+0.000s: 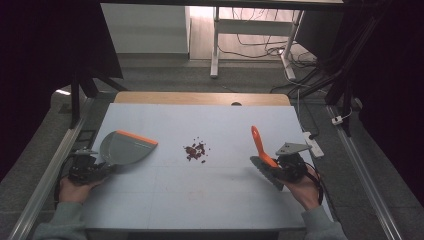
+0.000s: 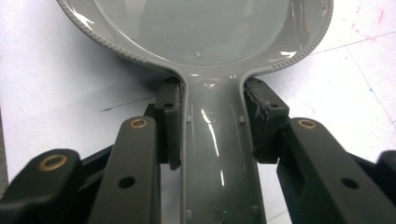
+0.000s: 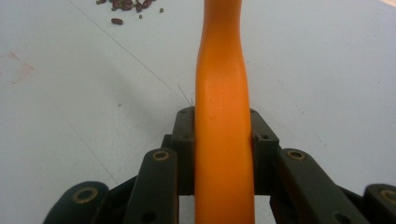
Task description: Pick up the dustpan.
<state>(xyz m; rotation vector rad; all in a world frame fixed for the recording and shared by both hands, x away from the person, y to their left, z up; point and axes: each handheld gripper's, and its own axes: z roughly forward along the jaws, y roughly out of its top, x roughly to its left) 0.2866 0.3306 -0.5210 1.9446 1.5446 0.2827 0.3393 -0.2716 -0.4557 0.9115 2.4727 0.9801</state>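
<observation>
beans between dustpan and brush

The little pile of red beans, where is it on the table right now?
In the high view the red beans lie mid-table, between the grey dustpan on the left and the orange-handled brush on the right.

The counter is evenly lit from above while the surroundings are left dark; glare is seen on the dustpan, and soft shadows are cast.

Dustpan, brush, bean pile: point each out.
dustpan (image 1: 122, 148), high view, middle of the grey pan.
brush (image 1: 259, 145), high view, orange handle.
bean pile (image 1: 195, 151), high view, centre of the dark red scatter.
</observation>
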